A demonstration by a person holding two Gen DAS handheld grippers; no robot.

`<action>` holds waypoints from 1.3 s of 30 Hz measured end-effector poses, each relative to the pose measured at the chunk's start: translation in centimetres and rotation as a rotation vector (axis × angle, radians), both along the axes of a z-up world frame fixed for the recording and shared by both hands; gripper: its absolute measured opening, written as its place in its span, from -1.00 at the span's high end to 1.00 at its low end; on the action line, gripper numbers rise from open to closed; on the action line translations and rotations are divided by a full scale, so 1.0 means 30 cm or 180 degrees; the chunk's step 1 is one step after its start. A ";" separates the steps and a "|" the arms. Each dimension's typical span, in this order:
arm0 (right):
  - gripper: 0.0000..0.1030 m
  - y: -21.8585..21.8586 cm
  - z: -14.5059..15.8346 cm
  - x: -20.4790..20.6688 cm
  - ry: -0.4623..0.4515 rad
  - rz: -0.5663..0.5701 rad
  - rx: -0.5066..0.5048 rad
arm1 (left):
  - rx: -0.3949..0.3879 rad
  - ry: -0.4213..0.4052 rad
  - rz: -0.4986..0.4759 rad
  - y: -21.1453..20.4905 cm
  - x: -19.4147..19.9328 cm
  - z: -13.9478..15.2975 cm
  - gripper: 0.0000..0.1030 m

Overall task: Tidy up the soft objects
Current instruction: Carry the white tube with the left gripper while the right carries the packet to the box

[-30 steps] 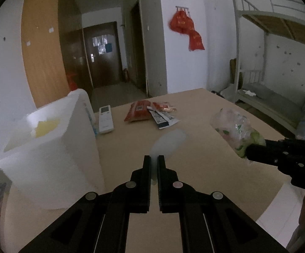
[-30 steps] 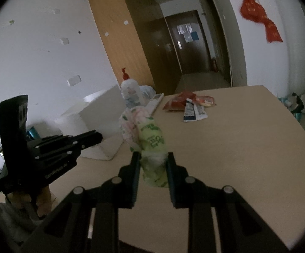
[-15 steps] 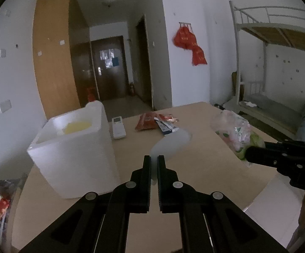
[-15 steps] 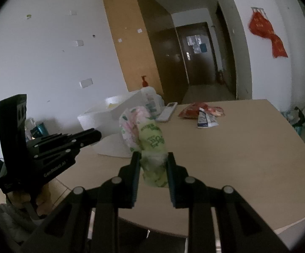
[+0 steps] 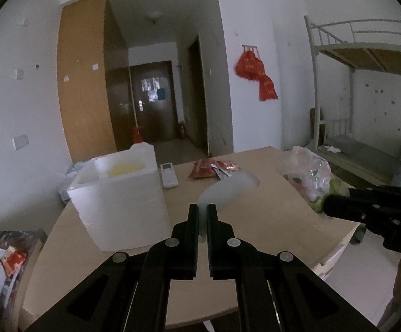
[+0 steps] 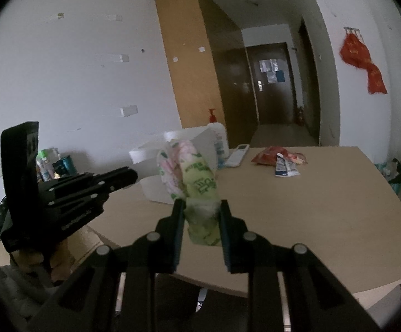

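Observation:
My left gripper is shut on a thin translucent white sheet that sticks out ahead of its fingers, above the tan table. My right gripper is shut on a soft green and pink pack in clear wrap, held upright over the table's near edge. That pack also shows in the left wrist view, at the tip of the right gripper. Seen from the right wrist, the left gripper is left of the pack; the sheet is not visible there.
A white foam box stands on the table's left side, with a pump bottle behind it. A white remote and red snack packets lie at the far side. A bunk bed stands to the right.
Both grippers have drawn back from the table and risen a little, so the box, remote and packets look smaller and farther. Both grips are unchanged.

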State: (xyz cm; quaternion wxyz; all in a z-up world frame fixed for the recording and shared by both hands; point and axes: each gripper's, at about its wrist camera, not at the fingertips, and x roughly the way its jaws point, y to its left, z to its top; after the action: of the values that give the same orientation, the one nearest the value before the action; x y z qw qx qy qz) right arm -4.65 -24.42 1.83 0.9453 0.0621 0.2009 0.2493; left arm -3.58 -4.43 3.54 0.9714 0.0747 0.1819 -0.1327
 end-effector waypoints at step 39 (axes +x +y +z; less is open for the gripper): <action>0.46 0.405 0.006 0.170 0.0031 0.0795 -0.0248 | -0.0247 -0.0060 0.1044 0.396 -0.003 -0.011 0.89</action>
State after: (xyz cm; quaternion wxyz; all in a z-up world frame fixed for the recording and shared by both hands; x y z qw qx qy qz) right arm 0.46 -12.27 2.00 0.9076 0.0010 0.2212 0.3567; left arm -3.66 7.45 3.22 0.9839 0.0078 0.1773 0.0214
